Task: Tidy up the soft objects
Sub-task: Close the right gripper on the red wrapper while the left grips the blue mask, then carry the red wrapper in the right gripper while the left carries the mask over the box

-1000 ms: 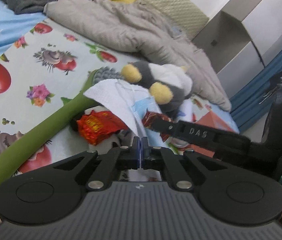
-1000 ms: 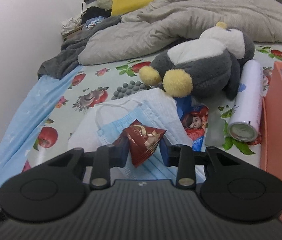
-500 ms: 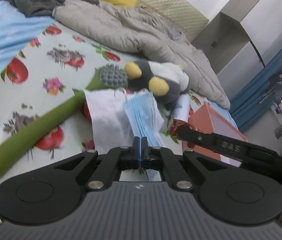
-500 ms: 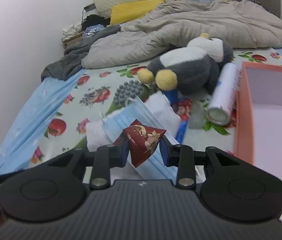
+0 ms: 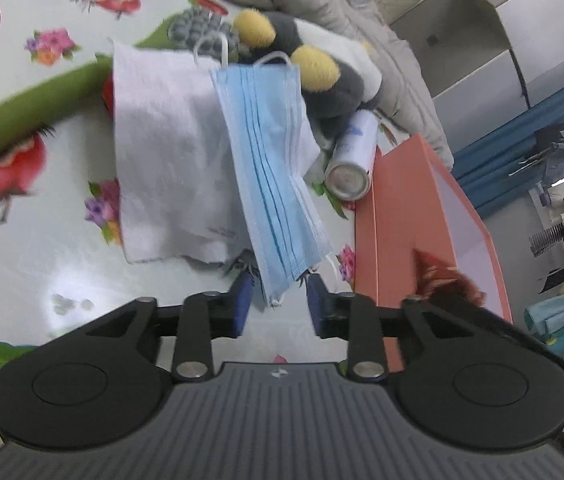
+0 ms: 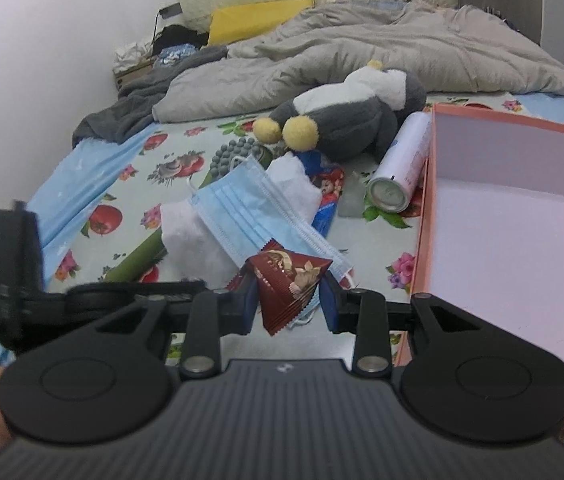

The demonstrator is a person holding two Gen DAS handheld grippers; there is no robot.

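A blue face mask [image 5: 270, 168] lies across a white cloth [image 5: 166, 152] on the fruit-print bedsheet. My left gripper [image 5: 278, 304] is opening, with the mask's near end between its pads but not pressed. My right gripper [image 6: 287, 300] is shut on a brown snack packet [image 6: 287, 284], held above the mask [image 6: 254, 216] and just left of the salmon box [image 6: 521, 220], whose inside is bare. The packet [image 5: 445, 280] also shows over the box wall [image 5: 401, 216] in the left wrist view. A grey and white penguin plush [image 6: 353, 120] lies behind.
A white spray can [image 6: 397, 168] lies between the plush and the box. A long green stick with a grey knobbed head [image 5: 22, 108] lies under the cloth. A crumpled grey duvet [image 6: 361, 56] covers the far bed. Shelves and hanging clothes stand beyond the box.
My left gripper's jaws have parted and let go of the mask, which now lies on the cloth. My right gripper carried the packet to the right, nearer the box.
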